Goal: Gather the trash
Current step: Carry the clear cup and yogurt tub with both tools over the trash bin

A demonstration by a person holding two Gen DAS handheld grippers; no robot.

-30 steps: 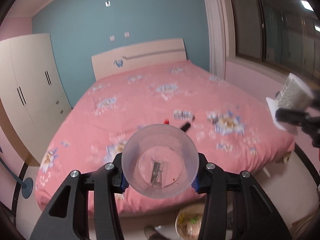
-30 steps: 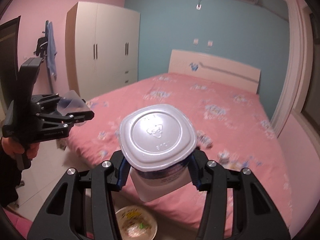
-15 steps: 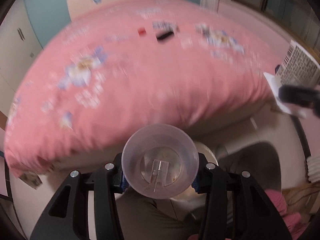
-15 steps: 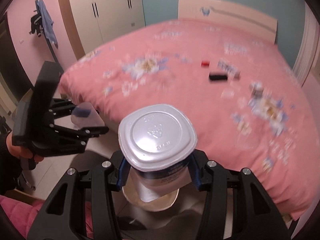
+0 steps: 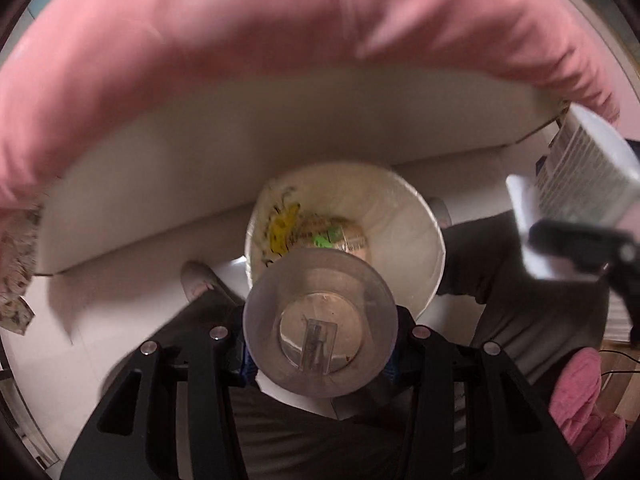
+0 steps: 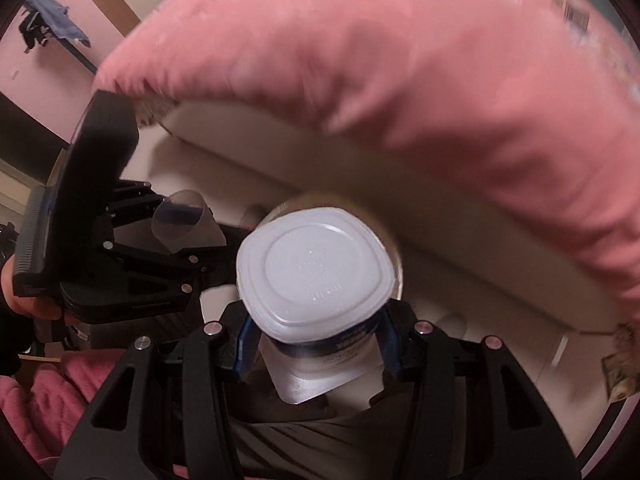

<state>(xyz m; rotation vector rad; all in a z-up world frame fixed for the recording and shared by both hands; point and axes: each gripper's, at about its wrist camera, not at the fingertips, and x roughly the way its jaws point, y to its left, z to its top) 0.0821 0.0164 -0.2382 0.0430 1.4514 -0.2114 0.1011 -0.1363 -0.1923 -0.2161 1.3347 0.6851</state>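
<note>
The left tool (image 5: 320,344) holds a clear plastic cup (image 5: 320,322) by its sides; the right tool (image 6: 316,340) clamps a white yogurt tub (image 6: 316,276) the same way. Both look light, thin-walled and easily crushed, so a gentle hold low on the walls seems best. Just beyond the cup, the white bin (image 5: 416,236) sits on the floor, already carrying wrappers. Farther off hangs the pink bedspread (image 5: 256,40). A second ago both tools faced across the bed; now they tilt down over the bin.
</note>
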